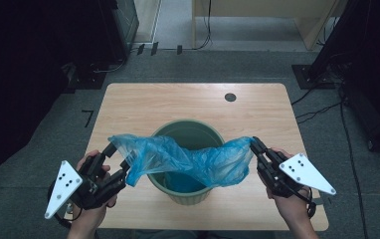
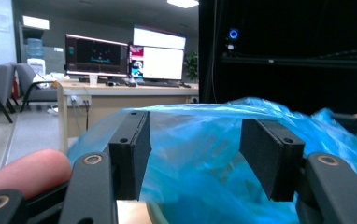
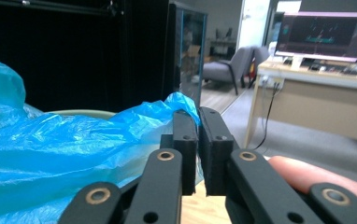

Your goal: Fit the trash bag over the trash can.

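Right gripper clamps blue bag edge; left gripper jaws wide, film between pads, seemingly not pinched. Bag hangs stretched over green bin on table. Step: lining bin. Next: re-pinch left edge, spread mouth over rim.

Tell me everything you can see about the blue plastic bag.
The blue plastic bag is thin, translucent and crinkled, stretched sideways above the green bin, with its middle sagging into the bin's mouth. The right claw is shut on its right edge. At its left end the film lies between the jaws of the left claw, which stand apart in the left gripper view, their pads not pressing it. Whether the bag touches the bin's rim cannot be told.
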Available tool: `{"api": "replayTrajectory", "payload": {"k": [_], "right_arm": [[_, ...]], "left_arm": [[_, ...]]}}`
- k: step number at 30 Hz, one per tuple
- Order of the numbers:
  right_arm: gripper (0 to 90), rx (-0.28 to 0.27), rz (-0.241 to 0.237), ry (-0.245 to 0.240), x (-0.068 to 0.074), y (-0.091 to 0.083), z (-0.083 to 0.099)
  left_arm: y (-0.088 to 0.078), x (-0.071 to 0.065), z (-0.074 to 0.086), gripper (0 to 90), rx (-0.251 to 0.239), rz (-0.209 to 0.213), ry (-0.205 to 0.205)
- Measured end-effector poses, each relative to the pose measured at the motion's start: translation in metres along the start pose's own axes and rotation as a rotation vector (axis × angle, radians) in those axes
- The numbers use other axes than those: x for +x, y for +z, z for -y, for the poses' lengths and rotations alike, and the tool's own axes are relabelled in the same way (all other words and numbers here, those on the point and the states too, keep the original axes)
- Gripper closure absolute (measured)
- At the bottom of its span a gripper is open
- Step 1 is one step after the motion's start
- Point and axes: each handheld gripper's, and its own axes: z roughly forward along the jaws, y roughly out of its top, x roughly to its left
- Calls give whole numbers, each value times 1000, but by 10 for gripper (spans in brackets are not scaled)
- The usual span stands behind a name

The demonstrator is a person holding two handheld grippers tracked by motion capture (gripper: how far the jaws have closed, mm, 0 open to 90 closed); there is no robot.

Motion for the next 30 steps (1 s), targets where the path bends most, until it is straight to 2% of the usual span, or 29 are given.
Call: {"api": "replayTrajectory", "payload": {"k": [5, 7, 8, 11, 13, 14, 16, 19, 21, 23, 27, 30], "right_arm": [[849, 51, -7, 12, -6, 10, 5], [865, 70, -8, 15, -7, 16, 9], [874, 82, -3, 15, -9, 19, 11], [883, 130, -1, 24, -14, 31, 19], [884, 166, -1, 26, -16, 40, 26], [884, 183, -1, 26, -17, 44, 30], [882, 214, -2, 19, -17, 52, 39], [854, 227, -7, 31, -19, 57, 48], [770, 206, -13, 48, -22, 55, 52], [703, 159, -30, 68, -26, 48, 52], [654, 80, -42, 82, -32, 30, 46], [625, 30, -50, 73, -35, 12, 39]], "left_arm": [[26, 18, 7, 391, 26, -83, -34], [39, 28, 12, 375, 50, -95, -70], [46, 34, 15, 372, 67, -90, -102], [63, 51, 26, 379, 105, -55, -244], [72, 62, 34, 389, 123, -60, -322], [76, 67, 39, 393, 135, -59, -352], [82, 74, 49, 397, 159, -78, -380], [86, 80, 62, 413, 180, -91, -400], [83, 80, 66, 461, 173, -91, -403], [77, 78, 67, 546, 160, -81, -382], [67, 72, 63, 668, 148, -68, -330], [61, 67, 57, 753, 157, -86, -290]]}}
